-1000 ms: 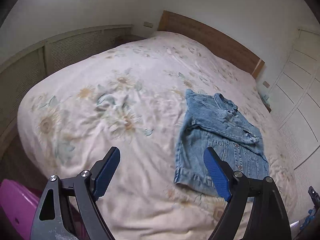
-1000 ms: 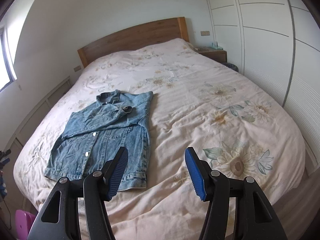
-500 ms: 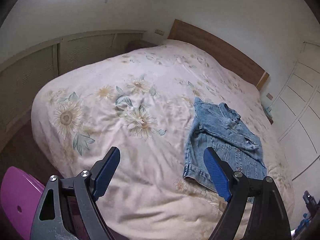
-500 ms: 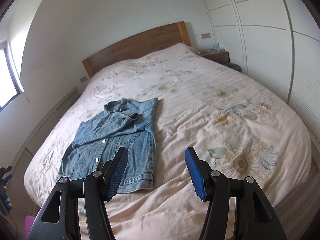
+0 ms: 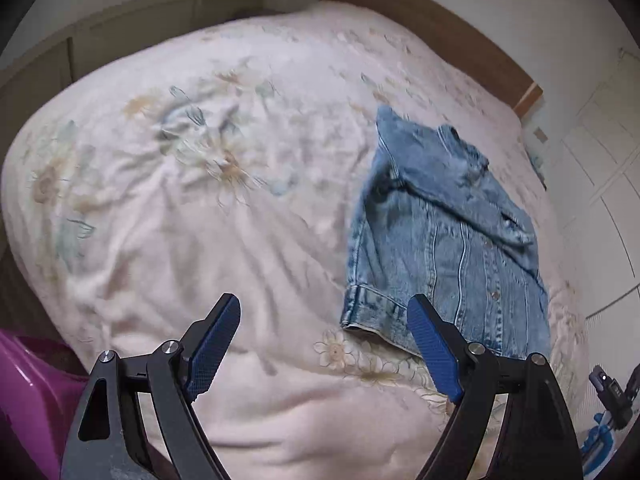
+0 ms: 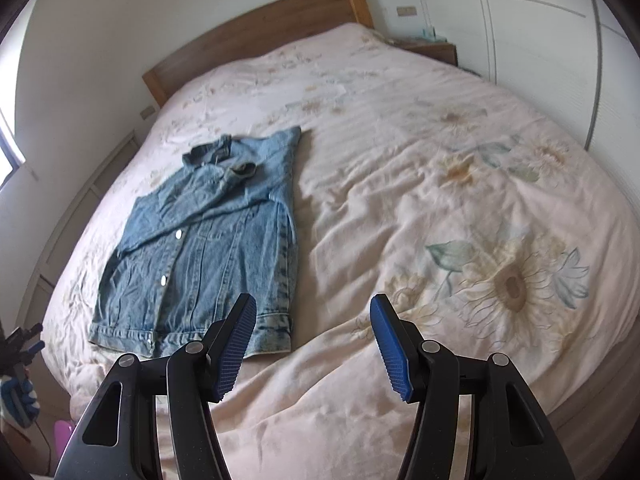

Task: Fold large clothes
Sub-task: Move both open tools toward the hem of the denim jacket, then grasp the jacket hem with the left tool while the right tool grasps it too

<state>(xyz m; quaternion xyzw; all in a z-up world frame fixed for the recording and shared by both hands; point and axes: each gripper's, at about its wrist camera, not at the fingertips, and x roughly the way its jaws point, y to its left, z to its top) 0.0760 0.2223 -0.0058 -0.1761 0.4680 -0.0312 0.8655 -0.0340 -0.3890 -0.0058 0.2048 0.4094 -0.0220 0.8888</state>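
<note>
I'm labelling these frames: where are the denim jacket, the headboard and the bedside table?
denim jacket point(image 6: 224, 248), right wrist view, front panel beside the buttons.
headboard point(image 6: 256, 28), right wrist view, wooden face.
bedside table point(image 6: 434, 48), right wrist view, wooden top.

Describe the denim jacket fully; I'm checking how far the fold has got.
The denim jacket is faded blue with metal snap buttons, a collar and a stitched hem band. It lies flat, front up, on the floral bedspread, collar toward the headboard, one sleeve folded across its chest. Only the bedspread touches it; neither claw does.
</note>
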